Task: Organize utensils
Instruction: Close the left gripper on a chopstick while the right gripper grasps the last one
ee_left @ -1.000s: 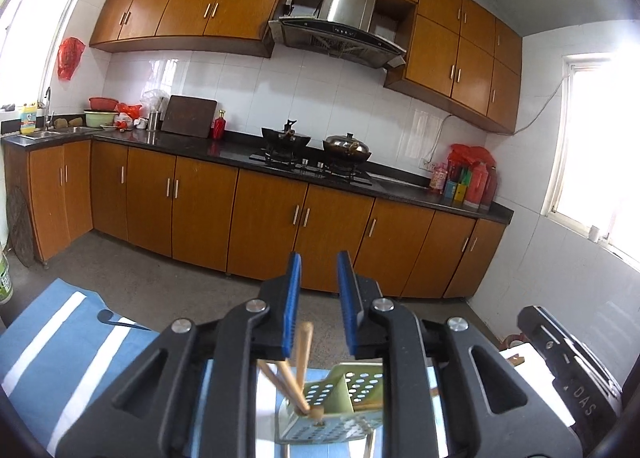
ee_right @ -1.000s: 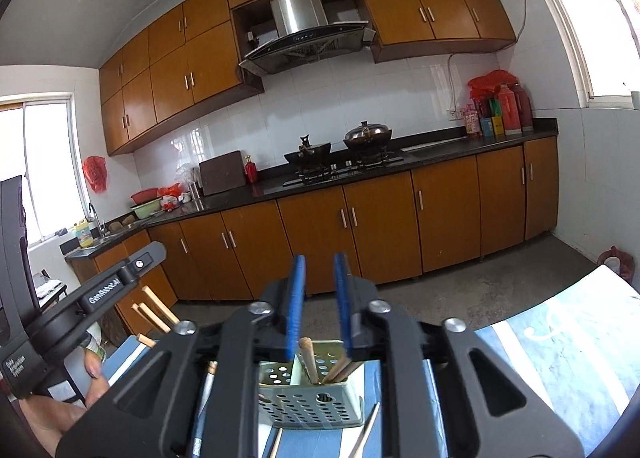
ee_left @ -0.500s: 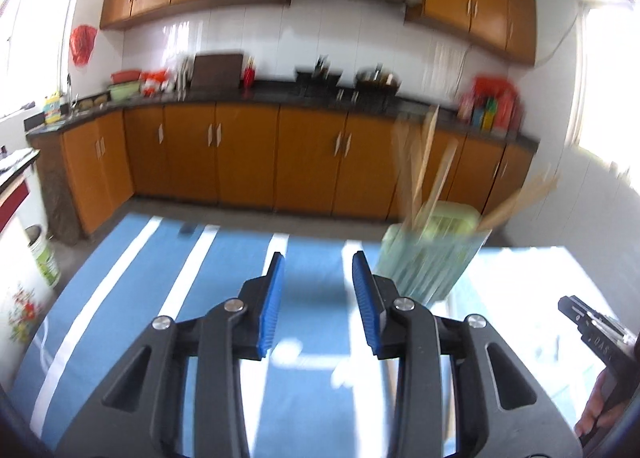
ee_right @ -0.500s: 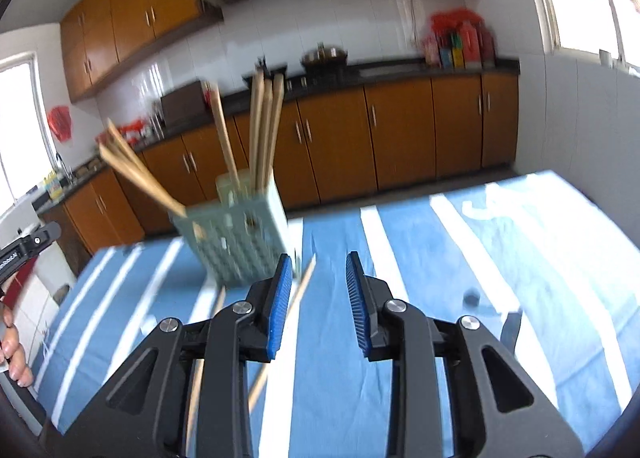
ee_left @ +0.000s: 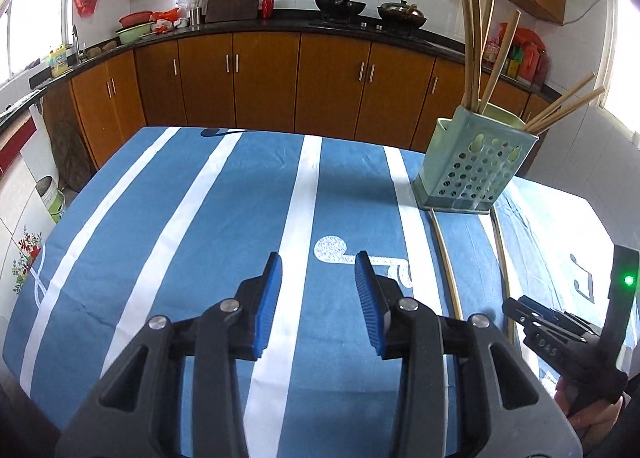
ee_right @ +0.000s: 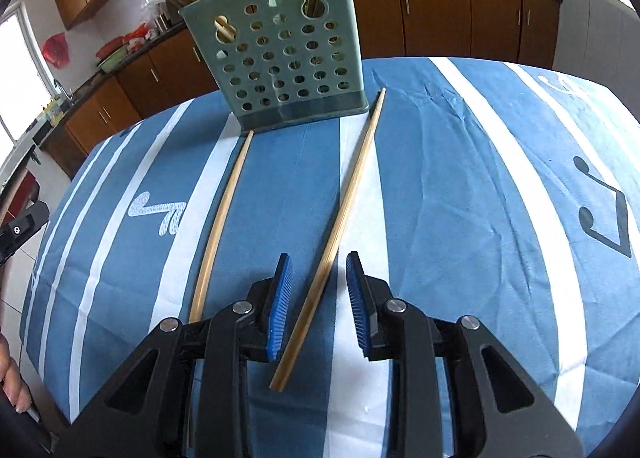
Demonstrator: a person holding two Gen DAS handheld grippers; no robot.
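Note:
A green perforated utensil holder (ee_right: 288, 58) stands on the blue striped tablecloth (ee_right: 460, 178) with several wooden chopsticks upright in it; it also shows in the left wrist view (ee_left: 472, 162). Two loose chopsticks lie on the cloth in front of it: a left chopstick (ee_right: 222, 218) and a right chopstick (ee_right: 340, 218). My right gripper (ee_right: 318, 294) is open, low over the cloth, with the right chopstick lying between its blue pads, untouched. My left gripper (ee_left: 318, 298) is open and empty over the cloth, left of the holder. The two loose chopsticks (ee_left: 448, 270) lie to its right.
The table edge falls away to the floor at the left and far sides. Brown kitchen cabinets (ee_left: 260, 78) and a black counter with pans stand behind. The other hand-held gripper (ee_left: 568, 330) is at the lower right of the left wrist view.
Both grippers have tilted down from facing the kitchen and come low over the table. Both jaws have opened wider. The right gripper now straddles the right chopstick.

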